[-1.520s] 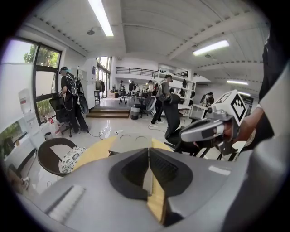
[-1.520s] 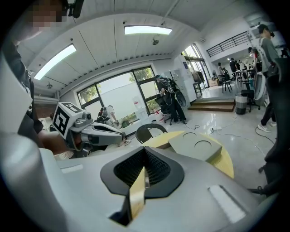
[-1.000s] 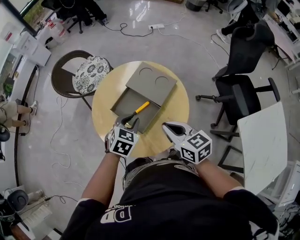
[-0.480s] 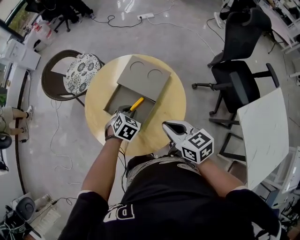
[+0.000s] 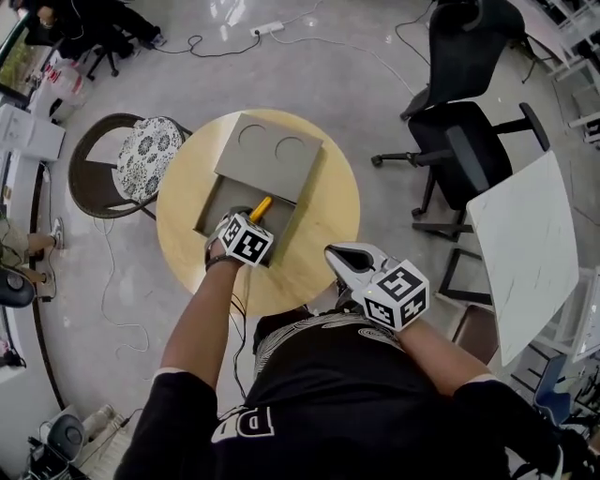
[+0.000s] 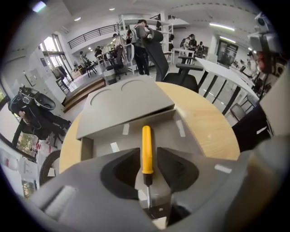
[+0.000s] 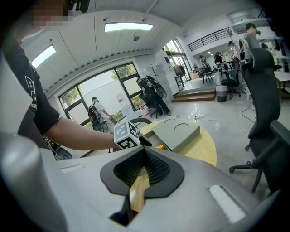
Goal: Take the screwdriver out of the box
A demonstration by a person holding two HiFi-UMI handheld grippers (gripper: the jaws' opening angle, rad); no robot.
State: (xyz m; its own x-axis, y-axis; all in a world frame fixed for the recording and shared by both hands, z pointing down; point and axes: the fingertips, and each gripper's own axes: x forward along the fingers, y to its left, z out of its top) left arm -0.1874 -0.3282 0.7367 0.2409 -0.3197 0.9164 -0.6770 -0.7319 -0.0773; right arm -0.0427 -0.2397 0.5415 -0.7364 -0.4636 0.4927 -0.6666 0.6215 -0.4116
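Observation:
A yellow-handled screwdriver (image 6: 146, 147) lies in the open grey box (image 6: 104, 149) on the round wooden table (image 5: 319, 225). The box's lid (image 5: 267, 155), with two round dents, rests slid back over the far half. My left gripper (image 6: 147, 159) points steeply down into the box. Its jaws have just been opening and now stand open on either side of the handle, with the pads not pressing on it. In the head view the left gripper (image 5: 240, 217) covers most of the screwdriver (image 5: 261, 204). My right gripper (image 5: 339, 257) hovers shut at the table's near right edge, holding nothing.
A chair with a patterned cushion (image 5: 142, 155) stands left of the table. Black office chairs (image 5: 469, 155) and a white table (image 5: 525, 253) are to the right. Cables and a power strip (image 5: 267, 28) lie on the floor behind.
My left gripper has gone forward and down into the box, over the screwdriver, and its jaws have widened. The right gripper has barely shifted.

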